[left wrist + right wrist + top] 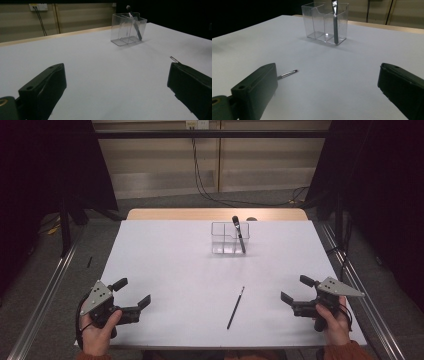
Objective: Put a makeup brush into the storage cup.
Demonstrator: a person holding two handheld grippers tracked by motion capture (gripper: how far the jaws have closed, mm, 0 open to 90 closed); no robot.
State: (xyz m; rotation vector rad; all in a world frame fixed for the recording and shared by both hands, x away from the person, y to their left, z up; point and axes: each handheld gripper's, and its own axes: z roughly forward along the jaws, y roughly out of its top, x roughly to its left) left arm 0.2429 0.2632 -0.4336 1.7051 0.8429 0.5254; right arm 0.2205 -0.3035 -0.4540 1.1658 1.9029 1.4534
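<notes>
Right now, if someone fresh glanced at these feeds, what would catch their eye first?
Probably the clear organizer standing toward the far middle of the white table, with one dark brush leaning in its right-hand compartment. Next, the thin brush lying loose on the near part of the table, between the open left gripper and open right gripper.

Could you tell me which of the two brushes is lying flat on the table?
The thin dark brush between the grippers; the other brush stands leaning in the clear organizer.
</notes>
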